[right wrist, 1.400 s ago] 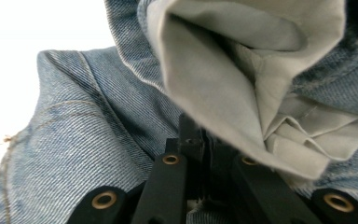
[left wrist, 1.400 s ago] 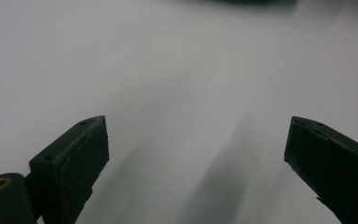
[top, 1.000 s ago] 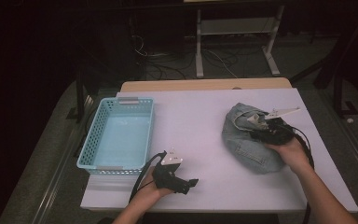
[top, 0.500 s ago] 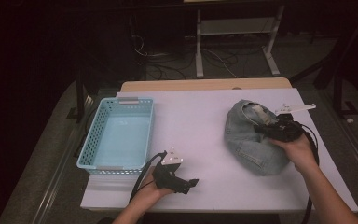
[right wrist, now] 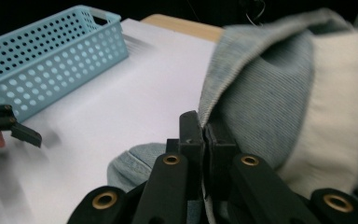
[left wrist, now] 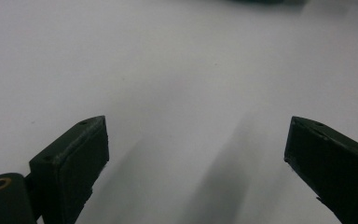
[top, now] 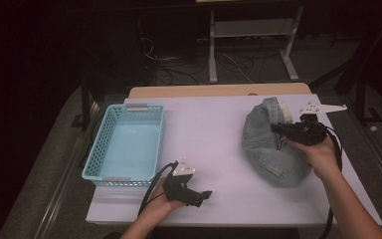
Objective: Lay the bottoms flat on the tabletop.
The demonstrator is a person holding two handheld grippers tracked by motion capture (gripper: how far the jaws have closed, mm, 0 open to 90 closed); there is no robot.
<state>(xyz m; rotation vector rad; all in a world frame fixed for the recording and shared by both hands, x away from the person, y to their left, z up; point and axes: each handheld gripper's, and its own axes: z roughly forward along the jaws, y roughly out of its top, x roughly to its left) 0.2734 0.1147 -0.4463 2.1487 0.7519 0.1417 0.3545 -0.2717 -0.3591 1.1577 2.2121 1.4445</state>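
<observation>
Right gripper (top: 277, 127): far right of the table, jaws pinched tight on an edge of the jeans; in the right gripper view the two black pads meet with the denim hem caught between them (right wrist: 204, 140).
Jeans (top: 268, 149): crumpled blue denim heap on the right half of the white table (top: 214, 134); the gripped edge stands lifted above the heap, pale inner lining showing (right wrist: 335, 107).
Change, right side: a second ago the gripper sat low on the flat heap; now it is higher and the cloth edge has come up with it, so the heap looks taller and narrower at the far end.
Right hand (top: 318, 152): wrapped round the gripper body, forearm coming in from the near right.
Left gripper (top: 199, 196): near edge of the table, just right of the basket's near corner; jaws spread wide, nothing between them, bare table top under them (left wrist: 191, 154).
Change, left side: none; same spot and same pose as before.
Basket (top: 97, 149): light blue, perforated, on the left side of the table, well apart from the jeans; unmoved.
</observation>
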